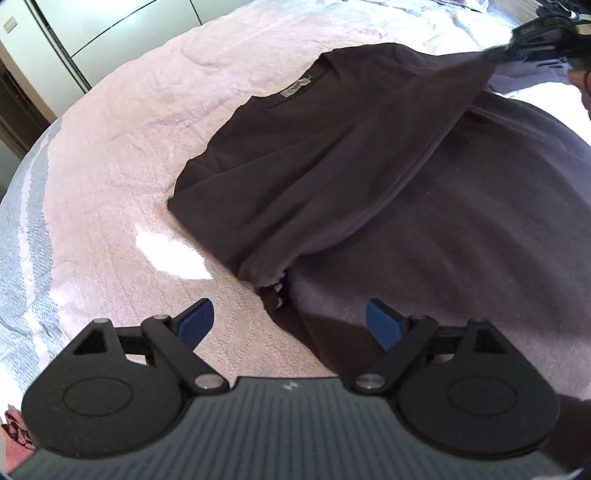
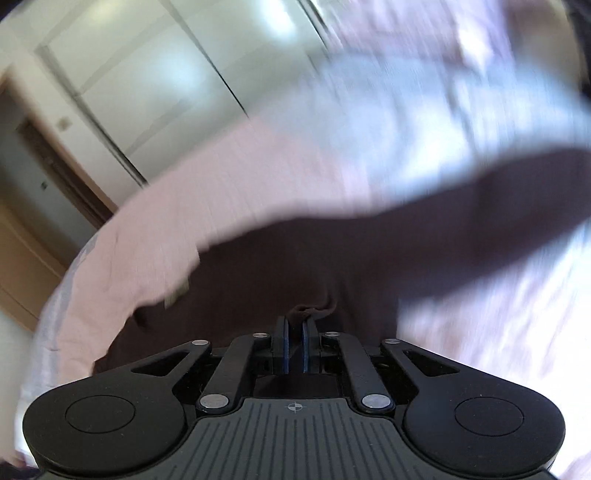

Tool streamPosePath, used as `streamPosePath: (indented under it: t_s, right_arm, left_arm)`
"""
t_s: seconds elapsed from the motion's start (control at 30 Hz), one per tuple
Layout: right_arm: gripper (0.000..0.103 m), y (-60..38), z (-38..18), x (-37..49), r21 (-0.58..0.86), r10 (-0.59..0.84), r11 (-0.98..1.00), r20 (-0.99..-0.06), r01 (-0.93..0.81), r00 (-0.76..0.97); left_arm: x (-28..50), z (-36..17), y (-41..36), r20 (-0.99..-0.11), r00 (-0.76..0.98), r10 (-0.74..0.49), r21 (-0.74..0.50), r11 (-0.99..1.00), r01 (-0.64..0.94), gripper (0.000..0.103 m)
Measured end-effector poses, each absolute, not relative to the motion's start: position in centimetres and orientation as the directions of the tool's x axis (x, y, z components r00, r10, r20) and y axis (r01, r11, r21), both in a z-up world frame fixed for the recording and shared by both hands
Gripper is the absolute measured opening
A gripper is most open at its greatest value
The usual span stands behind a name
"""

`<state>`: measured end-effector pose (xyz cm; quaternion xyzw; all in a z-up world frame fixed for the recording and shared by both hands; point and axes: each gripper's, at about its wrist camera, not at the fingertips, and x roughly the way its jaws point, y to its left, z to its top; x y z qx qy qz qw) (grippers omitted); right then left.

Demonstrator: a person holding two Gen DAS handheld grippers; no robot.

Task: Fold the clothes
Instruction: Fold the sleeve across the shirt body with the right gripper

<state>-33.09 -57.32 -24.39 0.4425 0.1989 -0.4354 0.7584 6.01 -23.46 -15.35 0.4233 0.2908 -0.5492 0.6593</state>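
Dark brown T-shirt (image 1: 332, 158) sprawls on the pink quilted bedspread (image 1: 122, 177), collar and grey label (image 1: 294, 88) aimed toward the white wardrobe (image 1: 92, 29), long axis running from there back to the left gripper (image 1: 288, 325). Soft matte knit, 1 side lifted into a taut ridge. Right gripper (image 2: 294, 328) clenched on that bunched fabric; left gripper's blue pads spread wide, nothing between them, above the hem. Bare bedspread lies wardrobe-side of the shirt.
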Motion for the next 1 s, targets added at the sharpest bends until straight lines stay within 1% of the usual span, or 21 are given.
streamPosePath:
  t_s: [0.17, 0.23, 0.27, 0.3, 0.33, 0.4, 0.5, 0.57, 0.63, 0.7, 0.77, 0.8, 0.83, 0.87, 0.9, 0.97, 1.0]
  right_arm:
    - [0.006, -57.5, -26.3, -34.2, 0.413, -0.464, 0.169, -0.767, 0.895, 0.442]
    - [0.015, -57.0, -26.0, -34.4, 0.4, -0.486, 0.171, -0.761, 0.9, 0.43]
    - [0.028, -56.6, -25.5, -34.4, 0.386, -0.503, 0.176, -0.756, 0.906, 0.42]
    - [0.037, -56.2, -25.0, -34.0, 0.364, -0.515, 0.174, -0.758, 0.915, 0.4]
    - [0.039, -55.7, -24.4, -33.6, 0.353, -0.522, 0.172, -0.759, 0.92, 0.389]
    - [0.04, -54.7, -23.3, -32.8, 0.332, -0.534, 0.169, -0.76, 0.928, 0.37]
    - [0.04, -53.3, -21.5, -30.1, 0.348, -0.508, 0.233, -0.752, 0.908, 0.419]
    - [0.04, -52.4, -20.9, -27.1, 0.368, -0.46, 0.312, -0.748, 0.876, 0.478]
    - [0.04, -51.4, -21.1, -24.1, 0.396, -0.381, 0.411, -0.744, 0.821, 0.549]
    - [0.04, -50.4, -21.2, -20.7, 0.404, -0.303, 0.522, -0.735, 0.751, 0.607]
    - [0.04, -49.8, -21.3, -17.8, 0.402, -0.255, 0.599, -0.725, 0.693, 0.64]
    - [0.04, -49.6, -21.4, -16.3, 0.401, -0.23, 0.632, -0.72, 0.663, 0.655]
    - [0.04, -49.5, -21.4, -15.1, 0.406, -0.208, 0.65, -0.718, 0.643, 0.664]
    - [0.04, -49.5, -21.6, -14.0, 0.405, -0.189, 0.666, -0.721, 0.627, 0.667]
    - [0.04, -49.4, -21.7, -13.0, 0.405, -0.17, 0.681, -0.723, 0.61, 0.67]
    - [0.04, -49.2, -21.8, -10.8, 0.397, -0.13, 0.721, -0.727, 0.567, 0.674]
    - [0.04, -49.1, -21.8, -9.7, 0.391, -0.108, 0.745, -0.729, 0.54, 0.676]
  left_arm:
    - [6.7, -15.7, -23.6, -0.851, 0.219, -0.477, 0.232, 0.033, 0.972, 0.087]
    - [7.0, -15.9, -23.4, -0.852, 0.216, -0.478, 0.229, 0.031, 0.973, 0.087]
    - [7.3, -16.0, -23.3, -0.852, 0.214, -0.477, 0.226, 0.032, 0.974, 0.087]
    - [7.6, -16.2, -23.2, -0.853, 0.212, -0.477, 0.223, 0.032, 0.974, 0.087]
    - [7.8, -16.3, -23.2, -0.852, 0.206, -0.481, 0.219, 0.031, 0.975, 0.087]
    - [8.3, -16.6, -23.4, -0.848, 0.195, -0.492, 0.207, 0.032, 0.978, 0.087]
    - [8.9, -17.6, -24.2, -0.844, 0.182, -0.504, 0.18, 0.052, 0.982, 0.086]
    - [9.3, -18.3, -24.8, -0.841, 0.173, -0.512, 0.163, 0.065, 0.985, 0.083]
    - [9.7, -19.0, -25.3, -0.838, 0.164, -0.52, 0.145, 0.078, 0.986, 0.068]
    - [10.3, -19.8, -25.9, -0.843, 0.156, -0.514, 0.104, 0.128, 0.986, 0.061]
    - [10.7, -20.4, -26.3, -0.848, 0.156, -0.507, 0.082, 0.165, 0.983, 0.058]
    - [10.9, -20.8, -26.4, -0.849, 0.156, -0.505, 0.072, 0.182, 0.981, 0.052]
    - [11.1, -21.1, -26.3, -0.85, 0.156, -0.503, 0.062, 0.2, 0.978, 0.039]
    - [11.3, -21.3, -26.2, -0.849, 0.156, -0.504, 0.049, 0.219, 0.975, 0.032]
    - [11.4, -21.2, -25.9, -0.84, 0.168, -0.516, 0.048, 0.237, 0.97, 0.013]
    - [11.2, -20.8, -24.8, -0.807, 0.225, -0.546, 0.075, 0.282, 0.956, 0.007]
    - [10.8, -20.5, -24.0, -0.791, 0.255, -0.556, 0.088, 0.31, 0.947, 0.007]
